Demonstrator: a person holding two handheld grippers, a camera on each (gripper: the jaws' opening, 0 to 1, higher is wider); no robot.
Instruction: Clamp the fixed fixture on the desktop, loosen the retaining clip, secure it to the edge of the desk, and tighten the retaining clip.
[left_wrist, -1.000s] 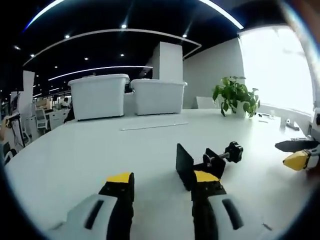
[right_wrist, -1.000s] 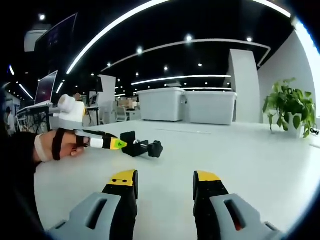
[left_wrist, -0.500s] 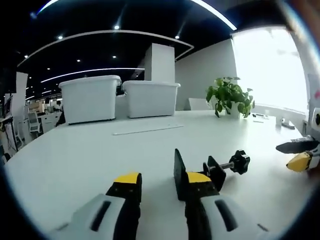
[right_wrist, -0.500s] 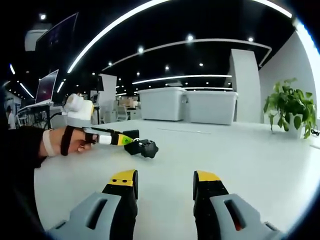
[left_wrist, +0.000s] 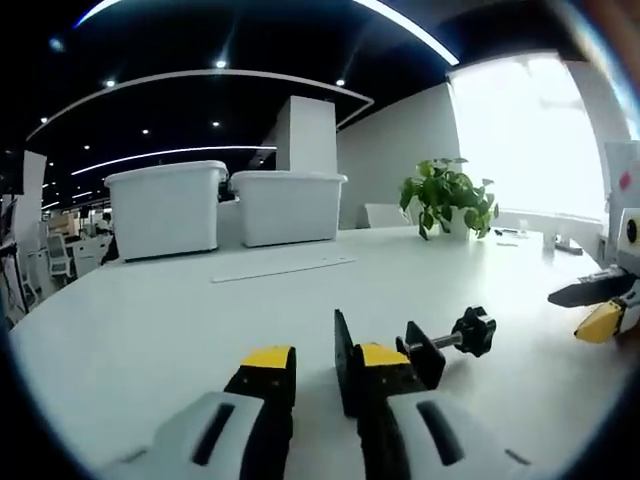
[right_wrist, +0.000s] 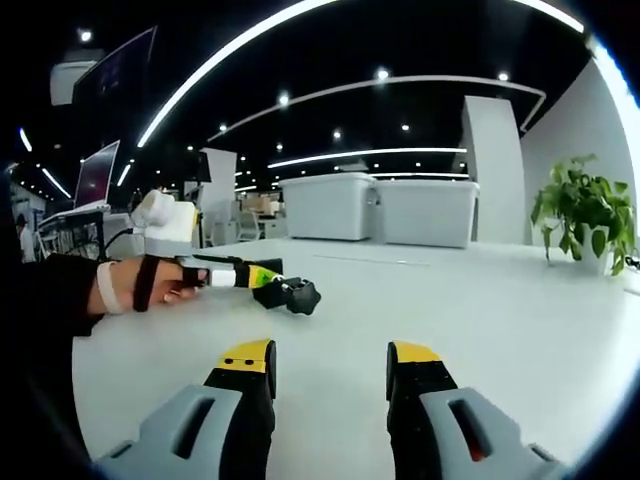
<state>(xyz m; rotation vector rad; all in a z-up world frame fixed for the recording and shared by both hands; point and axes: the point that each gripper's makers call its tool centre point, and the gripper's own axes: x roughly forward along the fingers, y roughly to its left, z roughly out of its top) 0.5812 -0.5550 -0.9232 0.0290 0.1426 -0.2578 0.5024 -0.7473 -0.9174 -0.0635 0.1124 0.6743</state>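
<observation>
No writing is showing. The left gripper (left_wrist: 322, 367) is closing around the matte black clamp fixture (left_wrist: 412, 347); the right gripper (right_wrist: 328, 362) is hanging apart over the glossy white bench (right_wrist: 500, 300).

— From where does the left gripper view look?
— Low over the white desk (left_wrist: 150, 330), close behind the black clamp (left_wrist: 420, 350), facing the storage bins (left_wrist: 225, 205) and potted plant (left_wrist: 445, 195).
— And the right gripper view?
— Farther back, facing the same bins and plant; it shares the clamp (right_wrist: 285, 292) and the left gripper (right_wrist: 262, 277).
</observation>
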